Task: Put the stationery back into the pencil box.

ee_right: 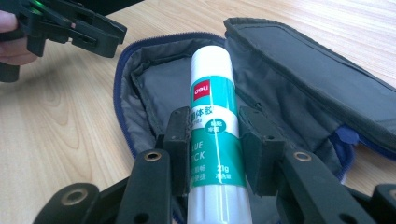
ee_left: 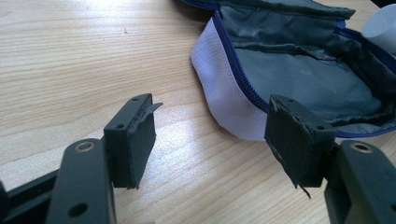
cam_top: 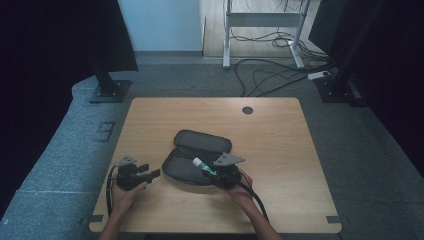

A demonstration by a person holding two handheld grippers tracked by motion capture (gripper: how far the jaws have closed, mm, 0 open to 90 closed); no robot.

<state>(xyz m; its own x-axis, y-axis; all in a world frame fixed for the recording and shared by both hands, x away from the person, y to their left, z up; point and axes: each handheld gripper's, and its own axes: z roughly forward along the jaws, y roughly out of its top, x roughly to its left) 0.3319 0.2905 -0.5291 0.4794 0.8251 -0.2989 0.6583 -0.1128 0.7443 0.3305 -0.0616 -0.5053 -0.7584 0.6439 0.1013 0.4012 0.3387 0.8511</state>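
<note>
Right gripper view shows the right tongs [ee_right: 215, 144] clamped on a glue stick [ee_right: 214, 126], which pokes forward over the open pencil case [ee_right: 299, 79] lying just ahead of them on the desk [ee_right: 60, 126]. The grip sits low on the smooth tube, so I judge it could slip or swing as it goes down, or catch the raised flap beyond the tip. The stick is white with a green band and a white cap. Off to the side, the left tongs [ee_left: 210, 135] stand wide and empty, just short of the case's near wall.
</note>
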